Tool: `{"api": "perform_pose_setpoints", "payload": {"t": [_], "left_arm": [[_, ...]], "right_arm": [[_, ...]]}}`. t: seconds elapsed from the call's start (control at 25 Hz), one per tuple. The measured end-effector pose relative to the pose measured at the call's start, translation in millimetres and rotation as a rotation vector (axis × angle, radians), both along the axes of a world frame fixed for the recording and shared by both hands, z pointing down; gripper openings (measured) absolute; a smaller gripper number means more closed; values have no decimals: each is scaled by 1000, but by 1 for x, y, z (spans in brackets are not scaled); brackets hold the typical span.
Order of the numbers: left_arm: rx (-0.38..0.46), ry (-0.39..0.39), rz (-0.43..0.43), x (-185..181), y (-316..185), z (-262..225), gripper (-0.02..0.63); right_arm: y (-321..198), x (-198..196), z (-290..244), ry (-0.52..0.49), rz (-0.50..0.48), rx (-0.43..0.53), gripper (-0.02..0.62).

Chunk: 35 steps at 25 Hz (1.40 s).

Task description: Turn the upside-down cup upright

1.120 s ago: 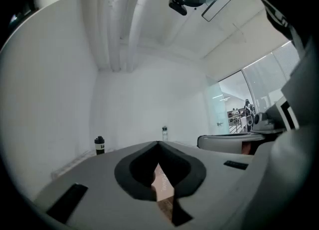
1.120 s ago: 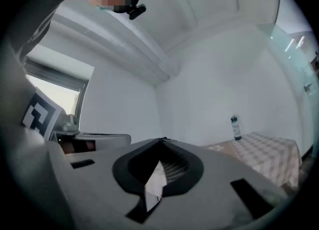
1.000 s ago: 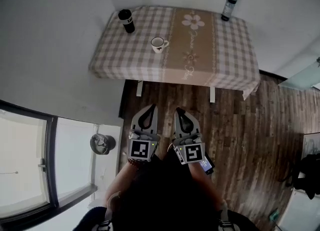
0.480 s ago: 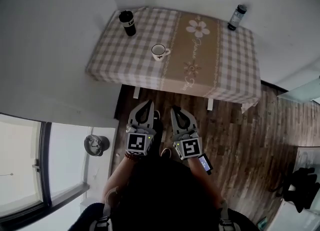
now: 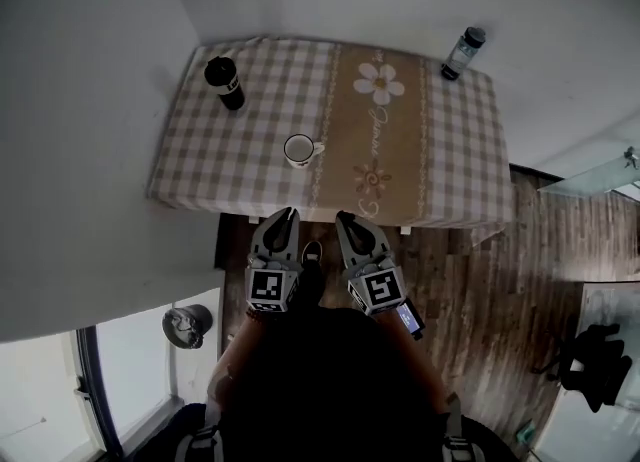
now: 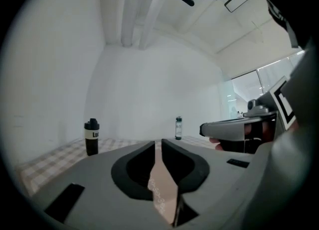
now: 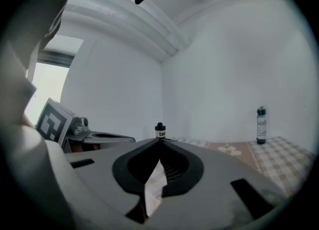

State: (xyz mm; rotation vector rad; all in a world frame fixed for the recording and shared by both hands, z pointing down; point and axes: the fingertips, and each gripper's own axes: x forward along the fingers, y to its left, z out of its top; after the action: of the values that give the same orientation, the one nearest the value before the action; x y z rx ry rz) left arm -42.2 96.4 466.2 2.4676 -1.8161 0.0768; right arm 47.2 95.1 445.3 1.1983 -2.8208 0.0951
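Matt cloth, a glazed cup, dark wood underfoot.
The bench cloth (image 5: 450, 150) is seen to be soft, matt woven fabric, checked, with a printed band down the middle. The cup (image 5: 298, 150) appears to be made of smooth, glazed white ceramic. The black bottle (image 5: 226, 83) is finished matt; the clear bottle (image 5: 462, 53) looks like plastic. The floor (image 5: 480, 290) is laid in dark wood planks with a slight sheen. The left tool (image 5: 283, 212) and right tool (image 5: 343, 216) are shelled in matt grey plastic, lined black inside.

Likely a home room; checked, flowered tablecloth (image 5: 460, 150); wood-plank floor (image 5: 480, 290); plain white walls (image 5: 400, 0).
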Motion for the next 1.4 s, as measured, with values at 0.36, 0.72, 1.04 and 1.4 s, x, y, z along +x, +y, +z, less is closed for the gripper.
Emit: {"api": "perform_pose_setpoints", "payload": {"t": [0.36, 0.72, 1.04, 1.4], "left_arm": [[-37, 22, 127, -31, -99, 37, 182], [-112, -35, 255, -26, -148, 91, 387], [-193, -1, 231, -34, -162, 127, 460], [-203, -5, 330, -24, -177, 150, 499]], "right_arm": [[-106, -34, 26, 32, 9, -42, 7], [-160, -34, 52, 20, 32, -97, 7], [-177, -38, 52, 31, -25, -102, 8], [-178, -33, 72, 39, 6, -148, 6]]}}
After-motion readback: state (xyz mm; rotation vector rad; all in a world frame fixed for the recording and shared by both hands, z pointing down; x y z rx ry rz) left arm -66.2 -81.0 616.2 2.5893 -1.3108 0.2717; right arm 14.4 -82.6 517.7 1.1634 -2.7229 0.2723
